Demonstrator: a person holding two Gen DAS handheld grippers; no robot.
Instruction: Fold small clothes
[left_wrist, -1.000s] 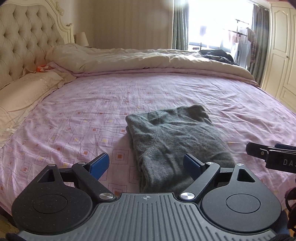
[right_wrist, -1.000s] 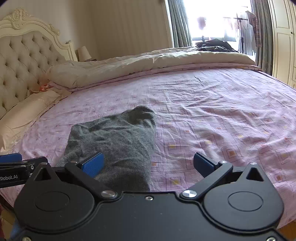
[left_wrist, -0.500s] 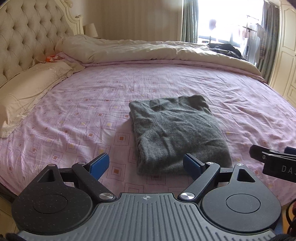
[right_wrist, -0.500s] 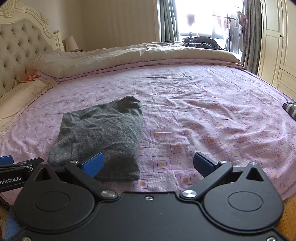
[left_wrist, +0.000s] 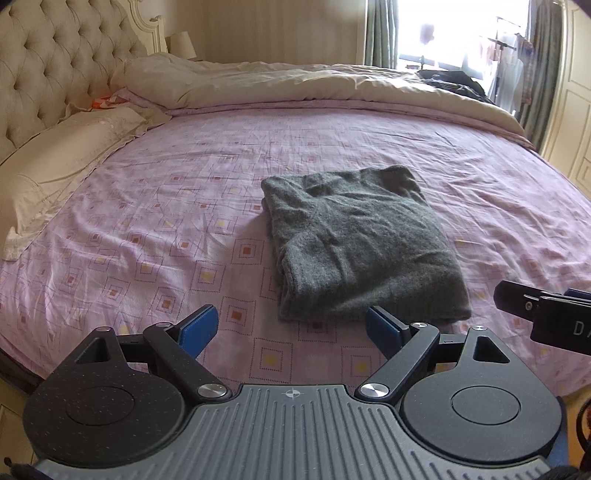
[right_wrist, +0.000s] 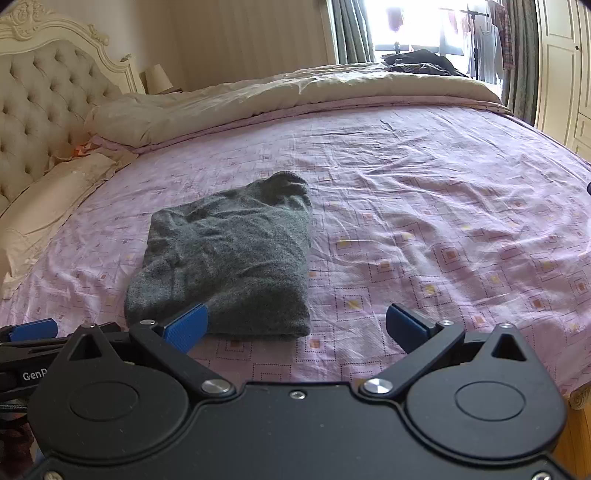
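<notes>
A folded grey sweater (left_wrist: 364, 243) is lying flat on the pink patterned bedsheet (left_wrist: 147, 229), near the bed's front edge. The left gripper (left_wrist: 291, 328) is hovering just short of the sweater's near hem, its blue fingers (left_wrist: 197, 326) spreading wide and pinching nothing. The right gripper (right_wrist: 295, 326) is hanging beside it, fingers (right_wrist: 184, 326) likewise standing apart and empty, the left one overlapping the sweater's near corner in view.

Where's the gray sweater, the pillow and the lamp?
Sweater (left_wrist: 362, 240), left wrist view, middle of the folded top.
Pillow (left_wrist: 62, 155), left wrist view, middle of its top face.
Lamp (right_wrist: 157, 77), right wrist view, middle of the shade.
</notes>
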